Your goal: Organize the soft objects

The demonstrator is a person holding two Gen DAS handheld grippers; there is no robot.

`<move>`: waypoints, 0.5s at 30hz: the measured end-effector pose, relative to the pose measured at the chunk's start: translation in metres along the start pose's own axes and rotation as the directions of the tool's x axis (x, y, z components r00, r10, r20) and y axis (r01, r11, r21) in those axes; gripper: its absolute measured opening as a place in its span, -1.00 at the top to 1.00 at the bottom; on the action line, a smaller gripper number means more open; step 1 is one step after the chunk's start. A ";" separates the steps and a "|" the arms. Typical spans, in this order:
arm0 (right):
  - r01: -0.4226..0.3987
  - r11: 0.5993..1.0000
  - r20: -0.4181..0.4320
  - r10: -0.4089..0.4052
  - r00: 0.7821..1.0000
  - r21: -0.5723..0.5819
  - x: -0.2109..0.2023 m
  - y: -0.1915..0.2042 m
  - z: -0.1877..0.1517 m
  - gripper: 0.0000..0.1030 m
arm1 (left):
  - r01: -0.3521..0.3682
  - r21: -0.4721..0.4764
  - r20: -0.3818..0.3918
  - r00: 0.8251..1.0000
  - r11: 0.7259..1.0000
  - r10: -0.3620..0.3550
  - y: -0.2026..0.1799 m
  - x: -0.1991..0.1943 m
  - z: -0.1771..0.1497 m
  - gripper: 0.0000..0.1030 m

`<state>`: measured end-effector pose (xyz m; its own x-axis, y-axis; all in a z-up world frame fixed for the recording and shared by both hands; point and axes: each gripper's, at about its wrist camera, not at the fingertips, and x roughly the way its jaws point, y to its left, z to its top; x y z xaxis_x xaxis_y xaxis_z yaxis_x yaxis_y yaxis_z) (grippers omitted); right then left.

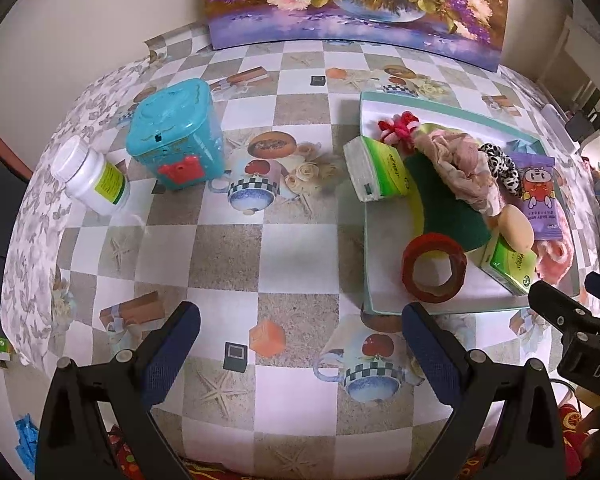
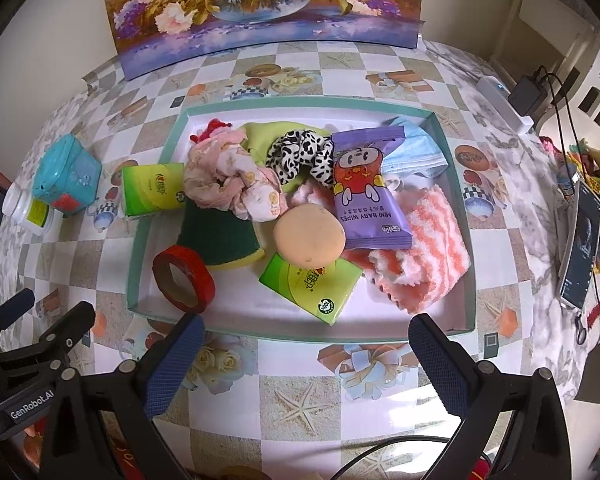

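Both grippers are hovering over the checkered tabletop (image 2: pixel 300 392) with nothing between their fingers. The left gripper (image 1: pixel 300 332) is showing its fingers spread wide at the bottom of the left wrist view, and the right gripper (image 2: pixel 306 344) is likewise standing wide apart at the bottom of the right wrist view.

The soft objects are lying heaped in the shallow teal tray (image 2: pixel 300 338) at the centre of the right wrist view. A purple baby wipes pack (image 2: pixel 370 192) is resting across the pile, with a beige sponge puff (image 2: pixel 309 238) just beside it on the left and a pink striped fuzzy sock (image 2: pixel 424 256) on the right. A leopard scrunchie (image 2: pixel 300 156) and a pink printed cloth (image 2: pixel 232 184) are sitting toward the upper left. A green tissue pack (image 2: pixel 312 284) is lying under the puff. A red tape roll (image 2: pixel 184 280) is leaning on the tray's left wall.

Outside the tray, at the left of the left wrist view, a teal toy box (image 1: pixel 178 136) is standing beside a white bottle (image 1: pixel 92 176).
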<state>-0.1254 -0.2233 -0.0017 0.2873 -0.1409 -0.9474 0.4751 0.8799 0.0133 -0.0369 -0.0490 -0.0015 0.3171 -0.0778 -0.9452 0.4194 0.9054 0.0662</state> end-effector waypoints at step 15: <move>0.002 1.000 0.011 -0.003 1.000 0.009 -0.004 -0.002 0.000 -1.00 | -0.092 -0.019 0.006 0.996 0.996 0.092 0.005 -0.005 0.001 -0.95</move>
<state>-0.1274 -0.2251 0.0024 0.2952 -0.1480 -0.9439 0.4831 0.8754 0.0138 -0.0355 -0.0440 0.0039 0.3598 0.0031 -0.9330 0.3721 0.9165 0.1466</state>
